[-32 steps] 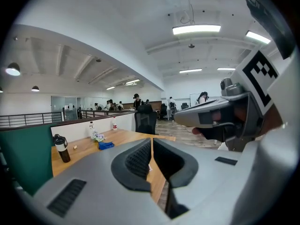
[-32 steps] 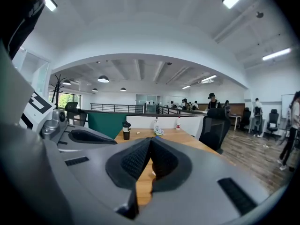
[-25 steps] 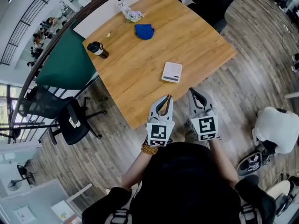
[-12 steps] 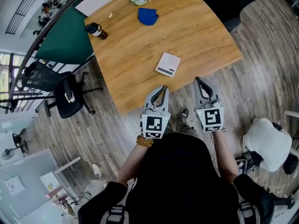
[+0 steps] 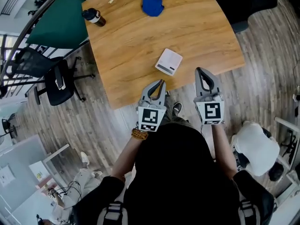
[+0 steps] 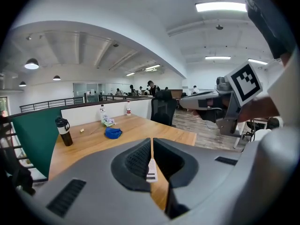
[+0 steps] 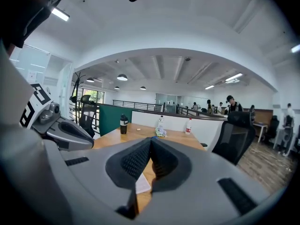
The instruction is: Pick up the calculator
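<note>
We judge the calculator [image 5: 168, 61] light, stiff and flat. The plastic case is probably a bit slippery, so we'd pinch it across two opposite side edges, since the low profile leaves little to grab from above. It looks like a small white squarish slab with a grey strip along its near end. It lies flat on the wooden table [image 5: 136, 41] near the front edge, just ahead of both grippers. Left gripper [image 5: 159, 82] and right gripper [image 5: 200, 71] both have their tips together, hold nothing and are clear of it.
</note>
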A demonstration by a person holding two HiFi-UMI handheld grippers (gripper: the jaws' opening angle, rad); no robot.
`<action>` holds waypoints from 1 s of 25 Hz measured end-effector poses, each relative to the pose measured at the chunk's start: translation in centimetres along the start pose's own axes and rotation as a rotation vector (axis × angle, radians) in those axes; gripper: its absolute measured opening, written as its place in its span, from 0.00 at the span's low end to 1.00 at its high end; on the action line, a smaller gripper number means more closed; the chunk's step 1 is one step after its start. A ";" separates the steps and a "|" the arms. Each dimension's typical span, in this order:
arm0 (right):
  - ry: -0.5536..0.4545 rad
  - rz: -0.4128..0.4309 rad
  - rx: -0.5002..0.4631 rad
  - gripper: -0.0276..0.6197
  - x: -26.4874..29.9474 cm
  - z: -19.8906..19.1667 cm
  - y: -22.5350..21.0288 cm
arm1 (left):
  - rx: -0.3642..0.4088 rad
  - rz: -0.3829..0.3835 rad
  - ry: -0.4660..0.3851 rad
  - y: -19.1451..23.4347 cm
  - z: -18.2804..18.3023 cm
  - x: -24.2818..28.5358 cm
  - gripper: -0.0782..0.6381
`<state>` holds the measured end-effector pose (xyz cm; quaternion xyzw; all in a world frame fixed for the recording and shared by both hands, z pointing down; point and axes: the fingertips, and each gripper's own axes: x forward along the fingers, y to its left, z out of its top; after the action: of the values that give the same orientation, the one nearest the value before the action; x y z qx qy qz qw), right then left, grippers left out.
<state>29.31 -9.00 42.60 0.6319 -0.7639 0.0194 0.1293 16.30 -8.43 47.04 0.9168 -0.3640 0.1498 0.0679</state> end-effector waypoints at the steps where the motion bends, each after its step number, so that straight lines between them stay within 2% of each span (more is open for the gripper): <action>1: -0.006 0.004 -0.017 0.05 0.6 0.3 -0.2 | -0.006 0.001 -0.010 0.6 0.2 0.5 0.16; 6: 0.004 0.029 -0.067 0.05 4.0 0.9 -0.5 | -0.107 0.056 -0.062 5.7 0.3 1.3 0.16; 12: 0.007 0.098 -0.139 0.05 8.9 2.5 1.1 | -0.145 0.262 -0.075 14.2 -0.1 0.0 0.16; 14: -0.006 0.123 -0.162 0.05 10.4 2.8 2.3 | -0.166 0.292 -0.086 16.2 -0.5 -0.4 0.16; 18: -0.012 0.180 -0.211 0.05 12.5 2.4 4.3 | -0.192 0.273 -0.079 16.8 -2.1 0.0 0.16; 22: 0.016 0.211 -0.220 0.05 13.9 1.2 5.0 | -0.251 0.216 -0.012 15.3 -4.3 1.9 0.16; 25: 0.060 0.238 -0.230 0.05 14.9 -0.4 5.0 | -0.224 0.198 0.032 14.0 -5.0 3.6 0.16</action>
<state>22.01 -22.26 47.01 0.5173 -0.8263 -0.0343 0.2203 8.01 -19.78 53.14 0.8605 -0.4660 0.1289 0.1604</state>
